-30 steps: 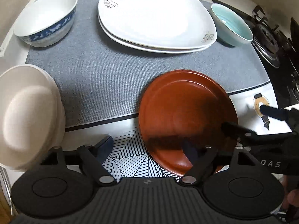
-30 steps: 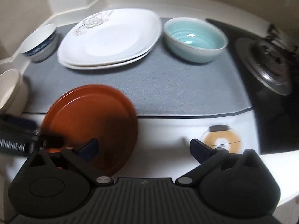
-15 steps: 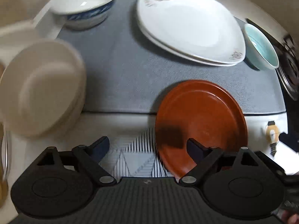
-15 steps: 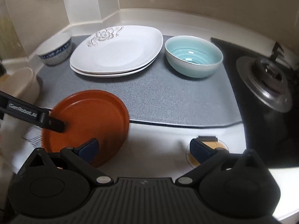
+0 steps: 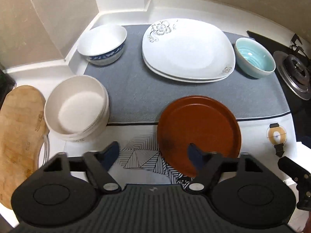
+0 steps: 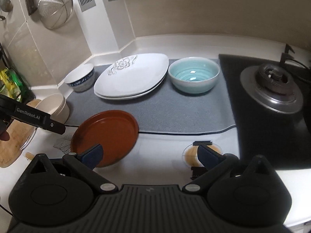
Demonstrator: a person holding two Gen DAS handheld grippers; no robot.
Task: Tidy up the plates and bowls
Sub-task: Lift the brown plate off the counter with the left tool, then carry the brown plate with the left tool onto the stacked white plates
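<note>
The white tabletop (image 5: 252,132) carries a grey woven mat (image 5: 136,89) along its back edge. On the mat lie two stacked white plates (image 5: 186,48), glossy, rounded-square, with a grey flower print at one corner. The brown plate (image 5: 198,134) is round, matte and rimmed; it sits at the mat's front edge, partly over a black-and-white patterned sheet (image 5: 140,157). A stack of cream bowls (image 5: 75,104) stands off the mat's left edge, beside a worn wooden board (image 5: 19,136). A pale turquoise bowl (image 6: 193,73), ribbed inside, stands just right of the white plates; a white bowl with blue band (image 5: 102,40) sits at the mat's back left corner.

The left claw (image 5: 153,154) is spread wide and holds nothing, its right finger over the brown plate's near rim. The right claw (image 6: 150,153) is likewise wide apart and empty, its left finger in front of that plate; contact cannot be told.
</note>
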